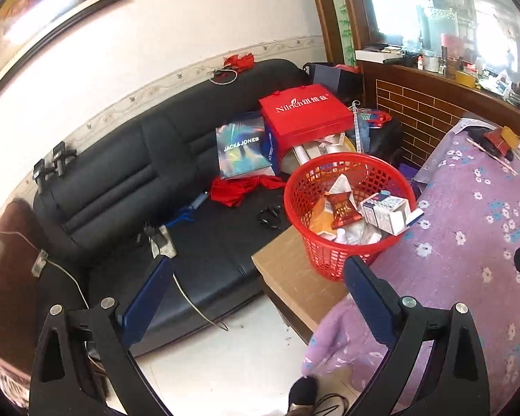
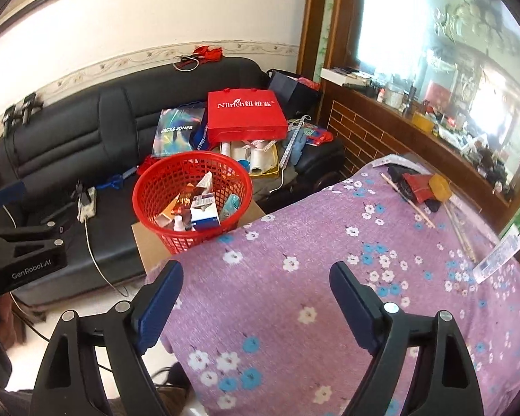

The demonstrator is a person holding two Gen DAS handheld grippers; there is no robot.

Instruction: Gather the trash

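Observation:
A red mesh basket stands on a cardboard box beside the table; it also shows in the right wrist view. It holds trash: a white and blue carton, a red foil packet and crumpled paper. My left gripper is open and empty, just short of the basket. My right gripper is open and empty above the purple flowered tablecloth. The left gripper also shows at the left edge of the right wrist view.
A black sofa carries a red gift bag, a Jack & Jones bag, red cloth and cables. At the table's far end lie a red pouch, a yellow box and sticks. A brick-pattern counter stands behind.

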